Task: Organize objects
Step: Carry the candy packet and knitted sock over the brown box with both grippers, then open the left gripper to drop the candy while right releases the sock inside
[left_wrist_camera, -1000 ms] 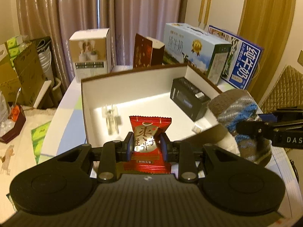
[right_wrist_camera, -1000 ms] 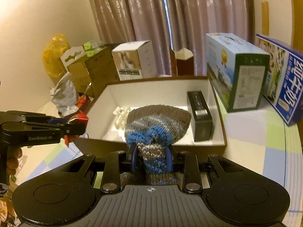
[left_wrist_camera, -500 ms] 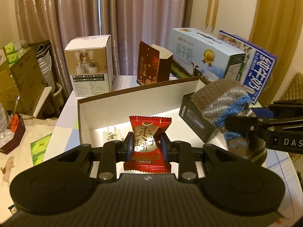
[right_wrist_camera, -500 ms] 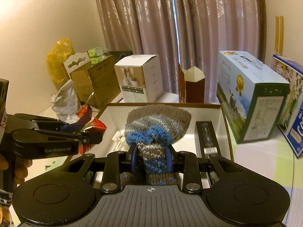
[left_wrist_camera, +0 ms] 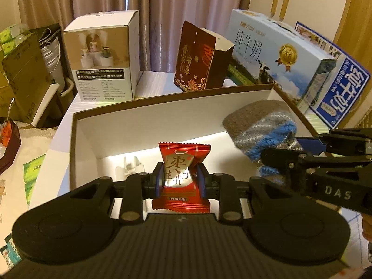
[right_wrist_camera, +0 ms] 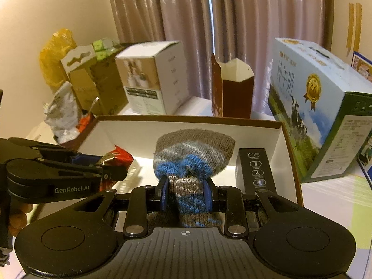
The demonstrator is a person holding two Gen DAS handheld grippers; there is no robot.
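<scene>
My left gripper [left_wrist_camera: 180, 179] is shut on a red snack packet [left_wrist_camera: 182, 176], held upright over the near part of the open white box [left_wrist_camera: 144, 114]. The right gripper [right_wrist_camera: 186, 193] is shut on a grey and blue knitted sock [right_wrist_camera: 193, 153], held over the box's middle. In the left wrist view the sock [left_wrist_camera: 260, 127] hangs at the right with the right gripper [left_wrist_camera: 274, 155] behind it. The right wrist view has the left gripper [right_wrist_camera: 121, 165] and packet [right_wrist_camera: 116, 159] at the left. Inside the box lie a black carton [right_wrist_camera: 255, 169] and a small white plastic piece [left_wrist_camera: 130, 167].
Behind the white box stand a white product carton [left_wrist_camera: 104, 55], an open dark red carton [left_wrist_camera: 200, 58] and two blue milk cartons [left_wrist_camera: 279, 58] [left_wrist_camera: 337, 88]. Brown cardboard boxes [right_wrist_camera: 93, 76] and a yellow bag [right_wrist_camera: 55, 53] crowd the left. Part of a hand [right_wrist_camera: 18, 216] shows at the left edge.
Both grippers have moved forward over the white box with their loads. The sock now hangs above the box's inside, and the packet sits closer to the far wall.
</scene>
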